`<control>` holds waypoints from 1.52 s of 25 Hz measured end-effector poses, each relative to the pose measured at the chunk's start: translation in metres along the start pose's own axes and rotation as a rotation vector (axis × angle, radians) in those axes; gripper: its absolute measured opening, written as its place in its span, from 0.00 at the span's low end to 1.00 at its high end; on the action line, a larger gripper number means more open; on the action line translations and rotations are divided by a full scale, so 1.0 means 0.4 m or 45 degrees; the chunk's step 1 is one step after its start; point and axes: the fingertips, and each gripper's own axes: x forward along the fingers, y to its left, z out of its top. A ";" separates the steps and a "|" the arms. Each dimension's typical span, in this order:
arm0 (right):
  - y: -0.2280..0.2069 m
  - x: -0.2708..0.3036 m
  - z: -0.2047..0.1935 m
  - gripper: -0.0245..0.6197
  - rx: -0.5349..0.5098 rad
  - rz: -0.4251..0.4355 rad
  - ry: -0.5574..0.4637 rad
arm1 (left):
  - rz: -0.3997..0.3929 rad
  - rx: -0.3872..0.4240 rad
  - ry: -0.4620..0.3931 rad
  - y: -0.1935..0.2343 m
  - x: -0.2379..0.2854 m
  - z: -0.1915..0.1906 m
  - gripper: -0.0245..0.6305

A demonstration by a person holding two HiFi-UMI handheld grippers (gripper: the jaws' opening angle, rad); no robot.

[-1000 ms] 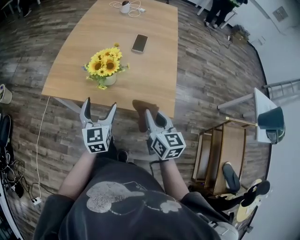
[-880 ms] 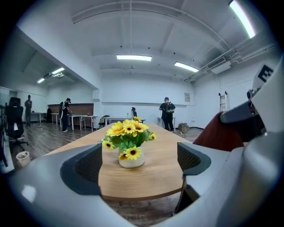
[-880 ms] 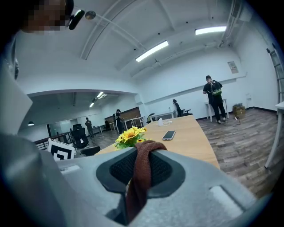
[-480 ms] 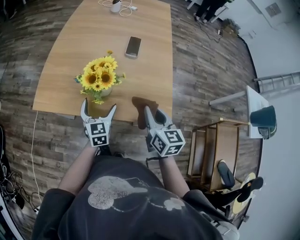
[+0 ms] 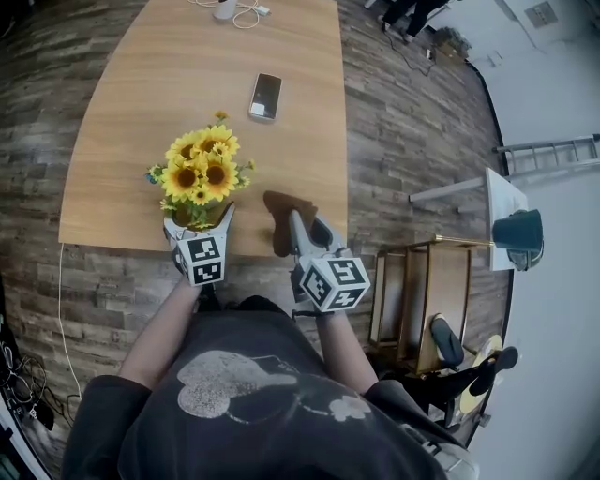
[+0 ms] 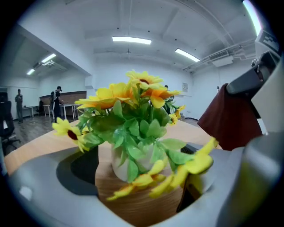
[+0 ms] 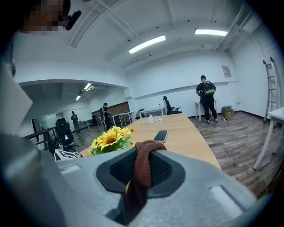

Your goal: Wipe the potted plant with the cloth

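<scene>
The potted plant (image 5: pixel 199 173), yellow sunflowers in a small white pot (image 6: pixel 133 162), stands near the front edge of the wooden table (image 5: pixel 122 141). My left gripper (image 5: pixel 199 218) (image 6: pixel 140 179) reaches in at the pot's level. Its jaws have just been opening and stand wide, one on each side of the pot, with bare table showing between pad and pot. To the right, my right gripper (image 5: pixel 307 225) (image 7: pixel 140 173) is shut on a brown cloth (image 5: pixel 279 217) (image 7: pixel 144 155), which hangs over the table's front edge.
A phone (image 5: pixel 265 96) lies further back on the table, and a white device with a cable (image 5: pixel 225 7) sits at the far end. Right of me are a wooden cart (image 5: pixel 431 291) and a white side table (image 5: pixel 502 202). A person (image 7: pixel 206 102) stands beyond the table.
My left gripper has gone forward and down to the pot, and its jaws now flank it. The right gripper with the cloth has edged forward over the table edge.
</scene>
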 end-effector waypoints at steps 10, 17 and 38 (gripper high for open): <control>-0.009 0.072 0.005 0.11 0.005 0.029 0.033 | 0.060 0.012 0.032 0.023 0.066 -0.005 0.89; -0.034 0.110 0.018 0.11 -0.016 0.107 0.059 | 0.106 0.026 0.026 0.026 0.070 0.005 0.81; 0.010 0.405 0.028 0.11 0.170 0.648 0.110 | -0.287 0.049 0.023 0.005 -0.022 0.000 0.80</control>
